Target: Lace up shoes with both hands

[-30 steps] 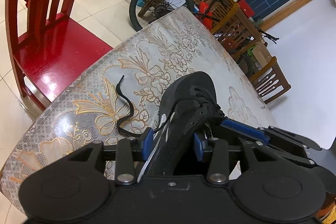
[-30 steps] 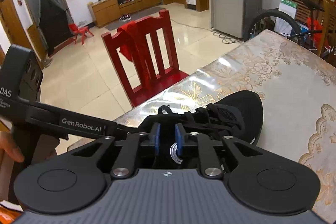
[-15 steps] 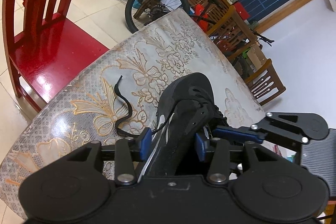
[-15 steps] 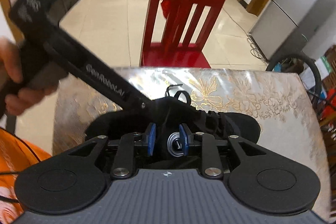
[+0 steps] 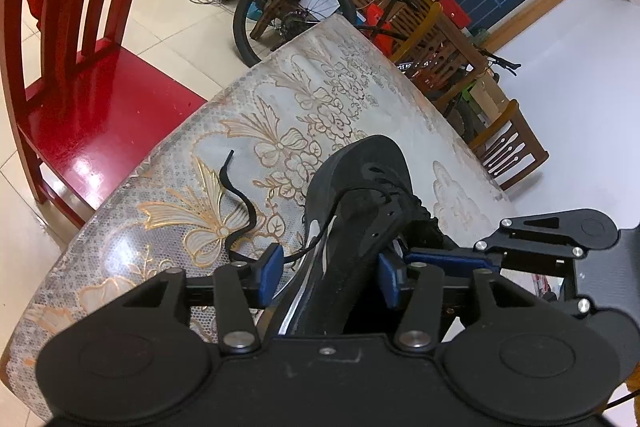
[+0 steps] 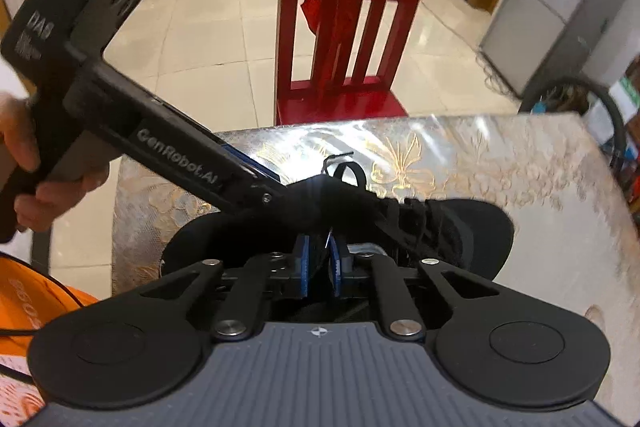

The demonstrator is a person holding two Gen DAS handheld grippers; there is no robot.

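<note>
Indoors, our left gripper (image 5: 328, 277) clamps the black sneaker (image 5: 360, 211) on the floral tablecloth (image 5: 320, 99); our right gripper (image 6: 318, 265) pinches its lace (image 6: 329, 239), red chair (image 6: 340, 39) beyond.

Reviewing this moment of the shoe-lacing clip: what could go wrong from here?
The black sneaker sits tilted between the left gripper pads, so a pull could twist it free. The loose black lace end lies on the floral tablecloth near the edge and may snag. The right gripper is nearly closed on something unclear.
</note>
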